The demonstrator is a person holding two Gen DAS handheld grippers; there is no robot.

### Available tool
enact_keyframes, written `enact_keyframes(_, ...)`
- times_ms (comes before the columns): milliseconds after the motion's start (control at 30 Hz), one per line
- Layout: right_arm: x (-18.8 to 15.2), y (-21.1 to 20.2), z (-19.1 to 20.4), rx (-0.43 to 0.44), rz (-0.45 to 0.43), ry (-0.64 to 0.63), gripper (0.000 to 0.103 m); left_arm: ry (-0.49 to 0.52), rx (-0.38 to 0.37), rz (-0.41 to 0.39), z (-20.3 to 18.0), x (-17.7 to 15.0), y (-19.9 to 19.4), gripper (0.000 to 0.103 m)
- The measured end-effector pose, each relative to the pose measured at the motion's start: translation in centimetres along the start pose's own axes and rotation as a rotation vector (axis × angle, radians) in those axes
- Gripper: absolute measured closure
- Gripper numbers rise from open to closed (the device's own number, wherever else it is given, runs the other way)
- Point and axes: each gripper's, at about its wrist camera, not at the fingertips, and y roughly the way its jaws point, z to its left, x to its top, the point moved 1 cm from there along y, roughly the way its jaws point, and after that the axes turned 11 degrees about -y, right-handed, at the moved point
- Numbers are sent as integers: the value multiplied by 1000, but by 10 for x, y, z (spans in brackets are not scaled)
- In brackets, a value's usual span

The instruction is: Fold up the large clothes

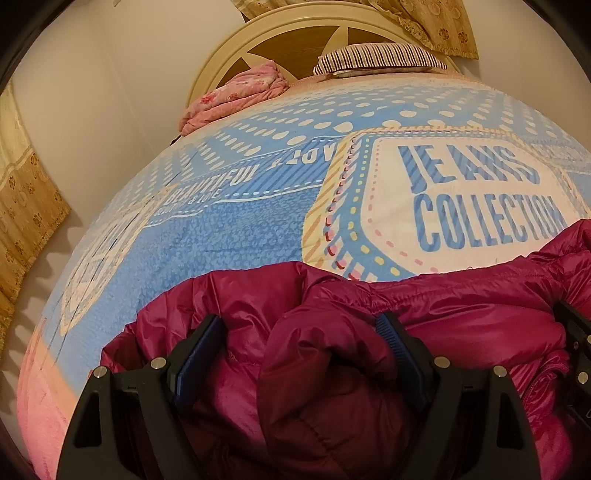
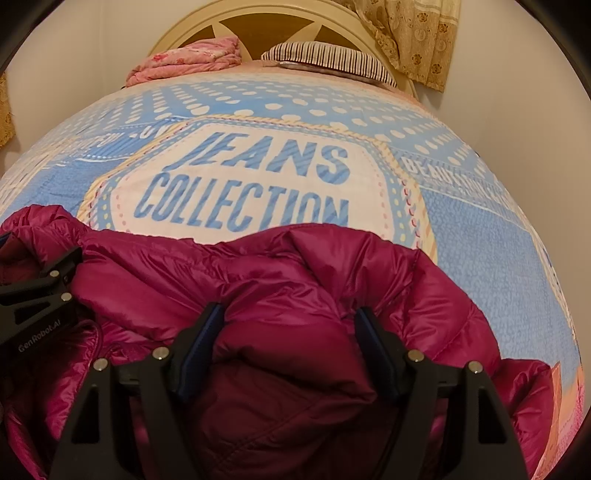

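Right, the magenta puffer jacket (image 2: pixel 295 280) lies bunched at the near end of the bed, on the blue "JEANS COLLECTION" bedspread (image 1: pixel 236 236), nowhere near flat. Your left gripper (image 1: pixel 299 339) has a thick roll of the jacket between its fingers; jaws stand wide with padding bulging through, so it looks like a loose grasp on the fabric, but I cannot tell if the pads are really pinching. Same for your right gripper (image 2: pixel 290 332): jaws apart, a hump of quilted fabric filling the gap, bite uncertain. The two grippers sit close together, each visible at the edge of the other's view. Judging from that, you are at the lift-and-spread stage, not yet at a fold. To do it well, close firmly on an edge or seam rather than the fat middle; the slick shell will likely slip out of a shallow grip. Draw the hands apart to stretch the jacket, then lay it toward the open middle of the bedspread. Keep clear of the pink folded blanket (image 1: pixel 236 96) and the striped pillow (image 1: pixel 380 55) by the cream headboard (image 1: pixel 295 22); they are well away.
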Motion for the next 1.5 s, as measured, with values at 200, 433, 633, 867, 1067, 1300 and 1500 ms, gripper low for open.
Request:
enact_keyframes(200, 0, 0, 0, -2, 0, -1, 28, 22, 26, -12, -5, -1, -2, 17)
enact_keyframes(433, 0, 1, 1, -14, 3, -7, 27, 68, 79, -37, -14, -2, -3, 17)
enact_keyframes(633, 0, 1, 1, -13, 4, -6, 27, 62, 73, -37, -12, -2, -3, 17)
enact_keyframes(867, 0, 2, 1, -15, 5, -7, 27, 59, 71, -37, -12, -3, -3, 17)
enact_keyframes(1067, 1, 1, 3, -15, 5, -7, 27, 48, 59, -32, -11, -3, -4, 17)
enact_keyframes(1300, 1, 2, 2, -8, 7, -2, 25, 42, 51, -29, -10, -2, -3, 17)
enact_keyframes(1500, 1, 3, 1, -7, 6, -1, 25, 37, 45, -26, -9, -1, -2, 17)
